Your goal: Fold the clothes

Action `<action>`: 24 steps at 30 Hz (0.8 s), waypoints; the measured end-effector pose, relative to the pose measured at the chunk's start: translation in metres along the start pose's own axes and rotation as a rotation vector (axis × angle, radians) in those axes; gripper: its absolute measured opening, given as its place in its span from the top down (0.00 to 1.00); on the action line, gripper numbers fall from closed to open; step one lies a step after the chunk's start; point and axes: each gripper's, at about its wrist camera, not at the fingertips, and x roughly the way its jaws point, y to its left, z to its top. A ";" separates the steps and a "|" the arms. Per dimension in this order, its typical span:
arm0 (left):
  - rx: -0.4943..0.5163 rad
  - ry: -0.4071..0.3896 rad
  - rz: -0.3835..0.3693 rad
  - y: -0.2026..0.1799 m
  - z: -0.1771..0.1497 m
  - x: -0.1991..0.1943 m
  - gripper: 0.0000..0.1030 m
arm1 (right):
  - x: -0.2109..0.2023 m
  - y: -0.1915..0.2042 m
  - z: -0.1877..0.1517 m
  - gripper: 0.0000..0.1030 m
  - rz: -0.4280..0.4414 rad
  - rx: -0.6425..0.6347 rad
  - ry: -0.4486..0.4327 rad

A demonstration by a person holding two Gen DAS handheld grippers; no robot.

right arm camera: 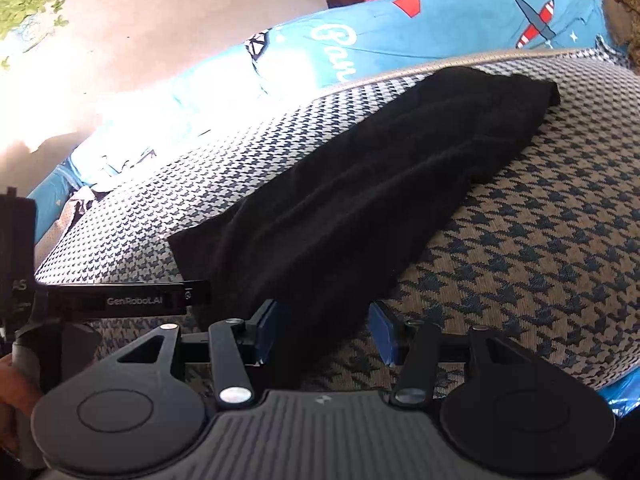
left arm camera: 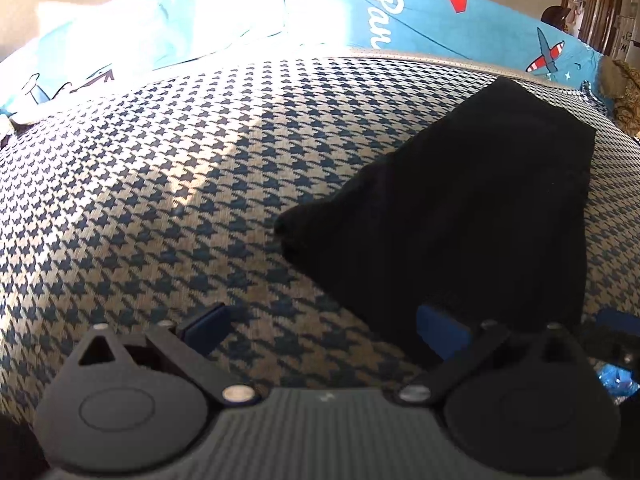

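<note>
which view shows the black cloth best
The right wrist view: the black cloth runs lit across the houndstooth cover, folds visible, near end between the right tool's open fingers. The left wrist view shows it as a dark, featureless shape to the right.

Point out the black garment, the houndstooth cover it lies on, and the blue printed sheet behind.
Black garment (right arm camera: 360, 184), right wrist view: middle of the cloth.
Houndstooth cover (left arm camera: 160, 184), left wrist view: bare patch left of the garment.
Blue printed sheet (right arm camera: 452, 28), right wrist view: plain blue area between the lettering and the plane.
</note>
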 end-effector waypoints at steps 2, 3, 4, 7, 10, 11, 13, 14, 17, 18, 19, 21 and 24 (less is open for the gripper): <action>-0.009 -0.001 0.002 0.003 -0.002 -0.001 0.00 | -0.003 0.004 -0.003 0.51 0.012 -0.021 -0.008; -0.010 -0.002 0.004 0.004 -0.003 -0.001 0.00 | -0.004 0.006 -0.004 0.51 0.016 -0.034 -0.009; -0.011 -0.003 0.006 0.005 -0.004 -0.002 0.00 | -0.005 0.008 -0.005 0.51 0.021 -0.048 -0.011; -0.017 -0.009 0.003 0.008 -0.006 -0.003 0.00 | -0.004 0.017 -0.008 0.51 0.028 -0.098 -0.013; -0.038 -0.020 0.001 0.013 -0.004 -0.006 0.00 | -0.002 0.025 -0.010 0.51 0.030 -0.138 -0.010; -0.049 -0.026 0.000 0.015 -0.003 -0.006 0.00 | -0.001 0.027 -0.011 0.51 0.032 -0.152 -0.008; -0.072 -0.029 -0.001 0.018 -0.002 -0.006 0.00 | 0.001 0.034 -0.014 0.51 0.036 -0.184 -0.005; -0.078 -0.027 0.001 0.020 -0.002 -0.005 0.00 | 0.002 0.036 -0.015 0.51 0.039 -0.203 -0.003; -0.094 -0.026 0.008 0.023 0.000 -0.002 0.00 | 0.006 0.046 -0.019 0.51 0.049 -0.249 0.004; -0.100 -0.027 0.010 0.024 0.001 -0.001 0.00 | 0.007 0.048 -0.021 0.51 0.051 -0.261 0.007; -0.106 -0.028 0.012 0.026 0.002 -0.001 0.00 | 0.008 0.050 -0.022 0.51 0.052 -0.274 0.010; -0.123 -0.028 0.016 0.029 0.003 0.001 0.00 | 0.011 0.053 -0.023 0.51 0.049 -0.295 0.016; -0.145 -0.030 0.018 0.034 0.005 0.002 0.00 | 0.014 0.060 -0.028 0.51 0.034 -0.332 0.013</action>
